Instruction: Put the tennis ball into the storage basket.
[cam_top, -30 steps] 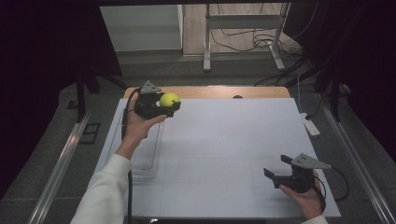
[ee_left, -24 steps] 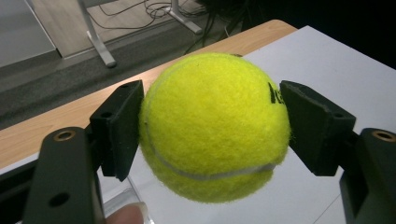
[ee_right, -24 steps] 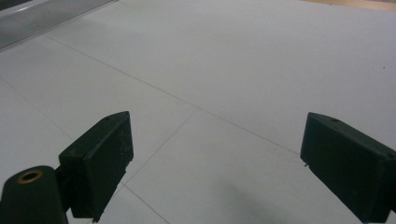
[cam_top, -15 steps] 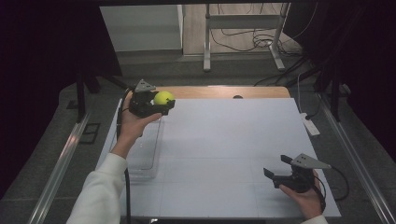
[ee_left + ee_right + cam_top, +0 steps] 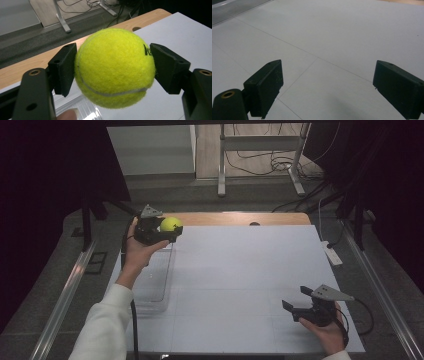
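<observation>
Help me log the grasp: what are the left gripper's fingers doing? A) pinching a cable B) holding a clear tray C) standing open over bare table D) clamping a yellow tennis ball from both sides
D: in the left gripper view both fingers press the ball between them, held off the table.

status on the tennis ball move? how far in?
Done: the left gripper has the tennis ball clamped in its jaws, off the table. In hand: ball held in the air at the far left corner, above the clear tray. Left: setting it down, likely in the tray. Right gripper idle, jaws open.
</observation>
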Tool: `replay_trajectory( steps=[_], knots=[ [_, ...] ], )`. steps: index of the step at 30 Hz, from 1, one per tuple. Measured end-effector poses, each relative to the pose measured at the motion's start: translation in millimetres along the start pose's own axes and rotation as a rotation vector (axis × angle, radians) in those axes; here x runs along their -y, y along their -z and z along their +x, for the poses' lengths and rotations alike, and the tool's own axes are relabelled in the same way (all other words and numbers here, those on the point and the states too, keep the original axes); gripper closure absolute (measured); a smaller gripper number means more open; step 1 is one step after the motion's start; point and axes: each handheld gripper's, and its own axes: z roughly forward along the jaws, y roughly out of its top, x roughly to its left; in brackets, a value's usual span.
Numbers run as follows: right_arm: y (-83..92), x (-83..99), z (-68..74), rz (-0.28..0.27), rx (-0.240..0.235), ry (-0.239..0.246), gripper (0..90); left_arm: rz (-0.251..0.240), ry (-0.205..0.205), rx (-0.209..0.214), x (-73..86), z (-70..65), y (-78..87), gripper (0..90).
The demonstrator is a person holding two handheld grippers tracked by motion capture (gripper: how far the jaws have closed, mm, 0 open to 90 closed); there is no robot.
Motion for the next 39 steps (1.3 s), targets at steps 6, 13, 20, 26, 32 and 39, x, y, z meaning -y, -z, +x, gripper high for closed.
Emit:
replay_trajectory(
  steps=[6,13,20,26,32,39],
  knots=[
    [0.1,0.0,-0.1,0.0,0.0,-0.001,9.9,0.003,0.003,-0.014,1.1,4.3,1.9,27.0],
    [0.4,-0.1,-0.1,-0.002,0.0,-0.001,9.9,0.013,0.008,-0.04,4.0,11.6,5.3,27.0],
    [0.0,-0.3,-0.1,-0.003,-0.001,0.001,9.9,0.024,0.017,-0.056,7.3,18.4,6.9,27.0],
    [-0.2,-0.2,-0.3,-0.001,-0.001,0.001,9.9,0.036,0.023,-0.07,10.0,23.3,4.7,27.0],
    [0.3,-0.2,-0.3,-0.002,-0.001,0.0,9.9,0.044,0.033,-0.081,12.1,28.1,4.5,27.0],
    [-0.3,-0.4,-0.4,-0.002,0.0,0.001,9.9,0.044,0.04,-0.092,14.1,33.2,8.5,27.0]
  ],
)
